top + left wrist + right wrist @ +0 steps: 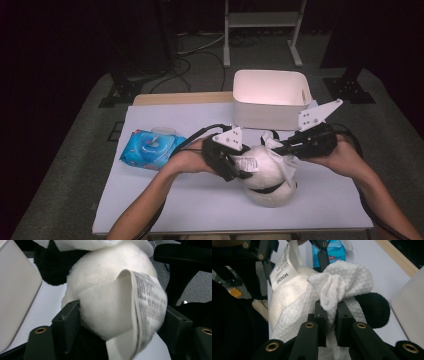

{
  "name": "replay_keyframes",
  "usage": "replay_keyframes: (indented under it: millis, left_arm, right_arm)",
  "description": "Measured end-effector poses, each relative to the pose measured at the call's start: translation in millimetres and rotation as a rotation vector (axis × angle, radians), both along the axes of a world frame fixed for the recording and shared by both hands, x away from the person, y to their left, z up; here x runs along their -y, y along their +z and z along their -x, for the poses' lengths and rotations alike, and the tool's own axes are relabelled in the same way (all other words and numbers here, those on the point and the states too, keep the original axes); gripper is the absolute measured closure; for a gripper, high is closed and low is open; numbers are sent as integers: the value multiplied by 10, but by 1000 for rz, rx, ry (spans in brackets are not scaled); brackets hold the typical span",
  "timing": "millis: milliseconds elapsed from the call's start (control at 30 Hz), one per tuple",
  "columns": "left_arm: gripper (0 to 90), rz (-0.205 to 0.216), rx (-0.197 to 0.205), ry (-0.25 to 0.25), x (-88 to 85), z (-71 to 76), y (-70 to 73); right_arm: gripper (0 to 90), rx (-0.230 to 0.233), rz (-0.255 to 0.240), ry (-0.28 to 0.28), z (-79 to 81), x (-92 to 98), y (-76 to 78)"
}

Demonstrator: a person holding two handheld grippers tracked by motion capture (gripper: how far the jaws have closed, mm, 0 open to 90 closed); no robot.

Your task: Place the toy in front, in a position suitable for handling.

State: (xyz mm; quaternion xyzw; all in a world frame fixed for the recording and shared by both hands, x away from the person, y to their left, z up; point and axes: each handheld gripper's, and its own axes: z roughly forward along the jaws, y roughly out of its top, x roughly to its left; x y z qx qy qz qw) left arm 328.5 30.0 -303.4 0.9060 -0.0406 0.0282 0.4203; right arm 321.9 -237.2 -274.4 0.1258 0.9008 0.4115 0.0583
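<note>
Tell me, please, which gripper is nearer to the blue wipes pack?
Left. The left gripper holds the plush toy just right of the blue wipes pack; the right gripper, pinching a white wipe, is beyond the toy.

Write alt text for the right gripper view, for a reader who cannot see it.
The right gripper pinches a crumpled white textured wipe between its two black jaws, draped over a white-and-black plush toy with a printed fabric label. Behind the toy, the left gripper flanks it; a blue wipes packet lies on the white table, a white bin at right.
</note>
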Motion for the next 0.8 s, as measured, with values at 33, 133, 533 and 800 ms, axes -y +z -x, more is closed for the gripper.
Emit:
replay_keyframes:
  millis: [33,133,533,800]
  left_arm:
    - [235,1,2,6,-7,1,10]
    - [217,-1,11,15,-39,-1,29]
    - [202,20,-53,61,-190,-101,-170]
    - [201,-8,-116,47,-94,-132,-441]
  right_arm:
    - [810,5,4,-7,9,23,-5]
    - [811,4,1,-21,17,79,-17]
    - [810,-16,-26,-68,94,353,-75]
    - [810,-15,-35,-81,113,407,-94]
